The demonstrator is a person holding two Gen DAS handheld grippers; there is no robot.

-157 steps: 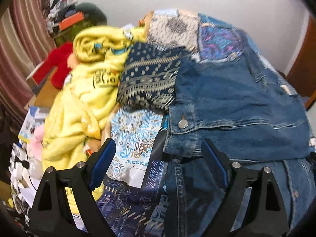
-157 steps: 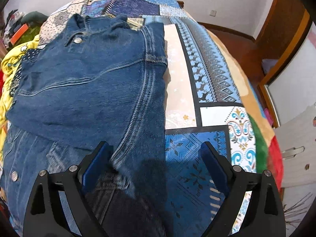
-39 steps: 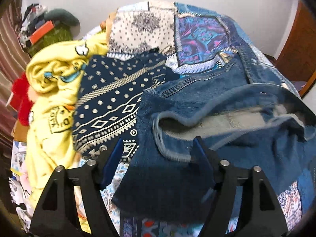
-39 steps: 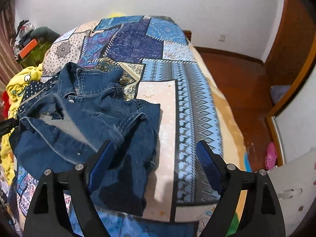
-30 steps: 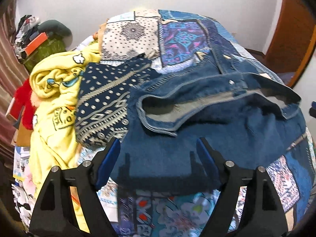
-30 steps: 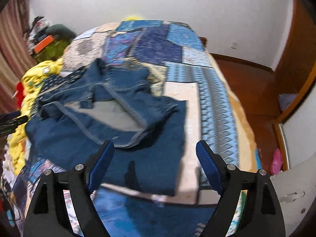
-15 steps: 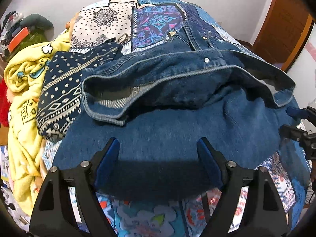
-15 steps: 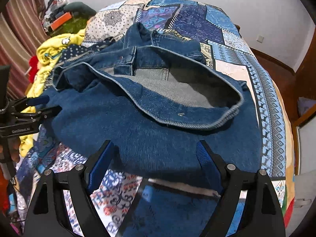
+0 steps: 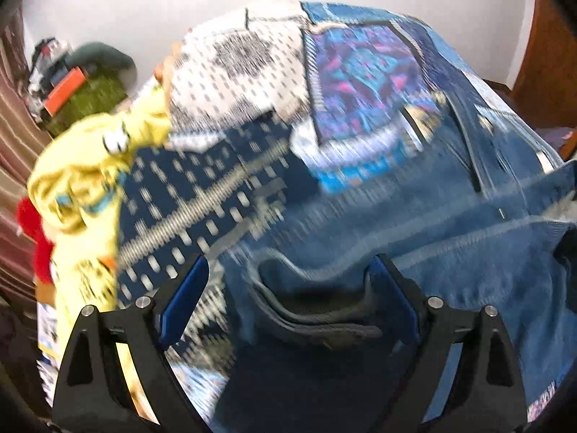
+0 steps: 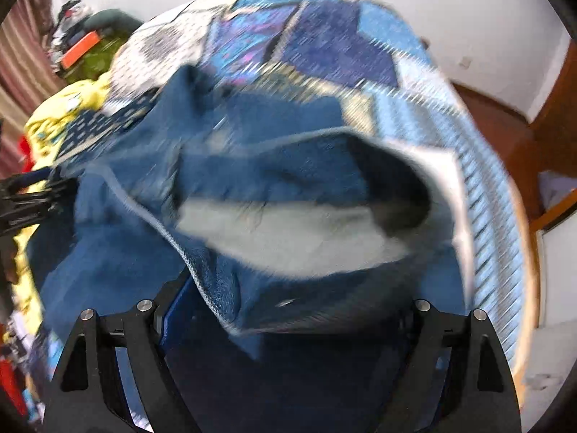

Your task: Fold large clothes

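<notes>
The denim jacket [image 10: 252, 195] lies bunched on the bed [image 10: 479, 166], toward six o'clock, only partly folded. Both grippers' jaws stand wide apart over it; flattening and final folds remain.

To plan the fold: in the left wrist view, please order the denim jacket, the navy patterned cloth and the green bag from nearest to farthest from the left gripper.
1. Denim jacket, between the left gripper's fingers and to the right.
2. Navy patterned cloth, ahead, left.
3. Green bag, far left by the wall.
</notes>
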